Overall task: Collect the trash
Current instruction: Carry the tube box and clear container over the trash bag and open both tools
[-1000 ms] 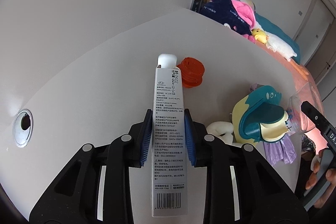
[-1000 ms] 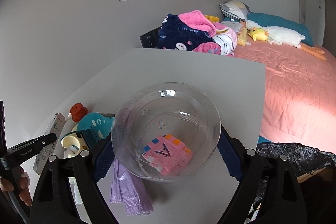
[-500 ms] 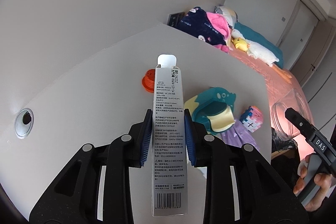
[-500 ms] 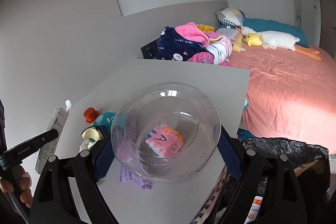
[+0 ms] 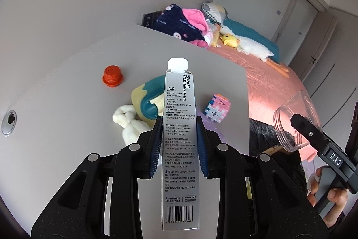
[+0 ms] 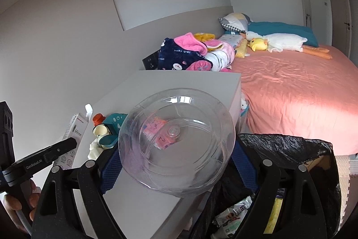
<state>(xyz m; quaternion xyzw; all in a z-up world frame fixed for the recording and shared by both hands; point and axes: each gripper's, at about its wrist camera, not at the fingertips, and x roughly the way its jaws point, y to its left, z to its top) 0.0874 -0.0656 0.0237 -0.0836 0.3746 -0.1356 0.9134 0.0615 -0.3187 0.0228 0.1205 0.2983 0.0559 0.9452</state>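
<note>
The white tabletop (image 5: 67, 86) carries an orange cap (image 5: 112, 76), a teal-and-yellow dinosaur-shaped holder (image 5: 147, 97), a white knotted plush (image 5: 128, 121), a pink puzzle cube (image 5: 217, 107) and a purple bag (image 5: 209, 124) partly under the cube. A round grommet hole (image 5: 9, 125) sits near its left edge. The pink bed (image 6: 290, 91) beyond holds a plush goose (image 6: 279, 41), pillows (image 6: 235, 21) and bundled blankets (image 6: 190, 55).

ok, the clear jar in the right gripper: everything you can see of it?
The clear plastic jar is round, see-through and lidless, with a moulded nub at the centre of its base. It looks empty; the pink cube on the table shows through it. The right gripper clamps it side-on between blue pads, base toward the camera, open mouth forward. It hangs at the table's corner, beside the black trash bag, touching only the pads.
</note>
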